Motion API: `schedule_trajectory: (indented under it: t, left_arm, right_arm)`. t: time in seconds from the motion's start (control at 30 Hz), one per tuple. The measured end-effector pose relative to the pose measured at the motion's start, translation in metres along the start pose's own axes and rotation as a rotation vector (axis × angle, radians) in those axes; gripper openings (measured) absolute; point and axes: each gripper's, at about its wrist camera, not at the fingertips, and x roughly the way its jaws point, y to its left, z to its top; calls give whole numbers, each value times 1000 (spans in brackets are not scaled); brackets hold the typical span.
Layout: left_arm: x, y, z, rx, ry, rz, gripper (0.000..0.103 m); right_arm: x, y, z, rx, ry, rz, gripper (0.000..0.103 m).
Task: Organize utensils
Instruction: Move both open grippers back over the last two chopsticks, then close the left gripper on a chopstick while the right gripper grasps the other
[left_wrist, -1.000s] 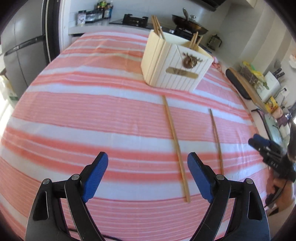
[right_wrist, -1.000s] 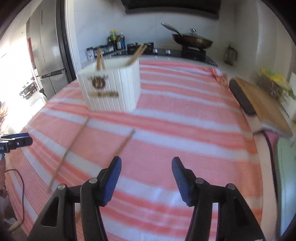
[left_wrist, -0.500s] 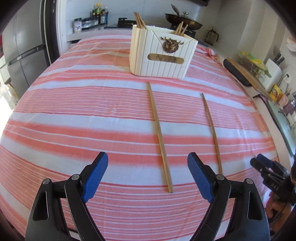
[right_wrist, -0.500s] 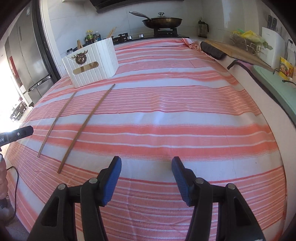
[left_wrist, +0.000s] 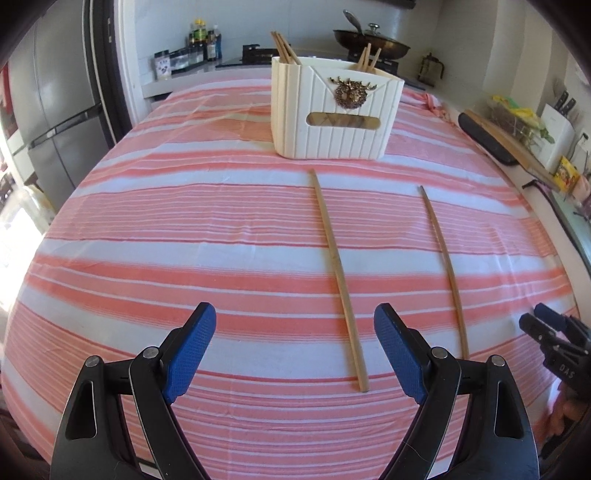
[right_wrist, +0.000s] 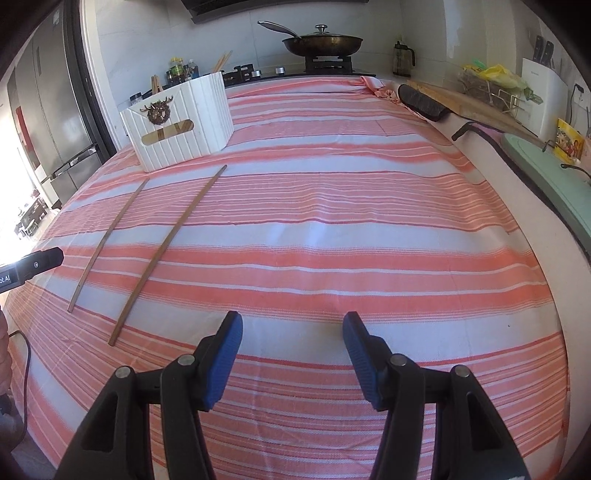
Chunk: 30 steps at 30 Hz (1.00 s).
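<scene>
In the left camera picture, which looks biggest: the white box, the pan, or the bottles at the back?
1. White box, clearly biggest.
2. Pan.
3. Bottles, though pan and bottles look close in size, and both stand farther away than the box, so that order is unsure.

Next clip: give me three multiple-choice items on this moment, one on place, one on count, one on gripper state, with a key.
1. Where do the loose chopsticks lie?
A. inside the pan
B. on the cloth in front of the holder
C. on the fridge

2. How many chopsticks lie loose?
A. two
B. four
C. none

3. How is the left gripper?
A. shut on a chopstick
B. shut, empty
C. open, empty

Key: B, the left chopstick and right chopstick lie on the cloth before the holder; A, just those two; C, the left gripper has its fingers apart, nothing between.
</scene>
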Motion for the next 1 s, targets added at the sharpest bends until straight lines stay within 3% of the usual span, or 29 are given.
schedule_trajectory:
  t: [0.3,0.6,0.67,0.73,0.77,0.83,0.97,1.0]
  left_arm:
    - [5,3,-3,-8,17,0,88]
    - [13,-6,3,16,52,-80,88]
    - [19,-13,6,49,62,-71,88]
    - [27,-17,11,74,66,-39,86]
    - [31,-18,14,76,74,-25,84]
    - [39,-18,17,71,97,-20,67]
    - [41,-21,14,80,101,-5,43]
    - [40,-22,13,87,97,-2,28]
  right_arm:
    - [1,2,0,-12,4,-13,58]
    - [1,3,0,-15,6,-17,59]
    - [2,7,1,-22,10,-34,60]
    - [2,18,7,-24,35,8,60]
    - [2,27,12,-34,46,46,60]
    - [2,50,25,-67,46,98,60]
    - [21,93,47,-127,99,164,60]
    - [28,101,49,-146,108,159,60]
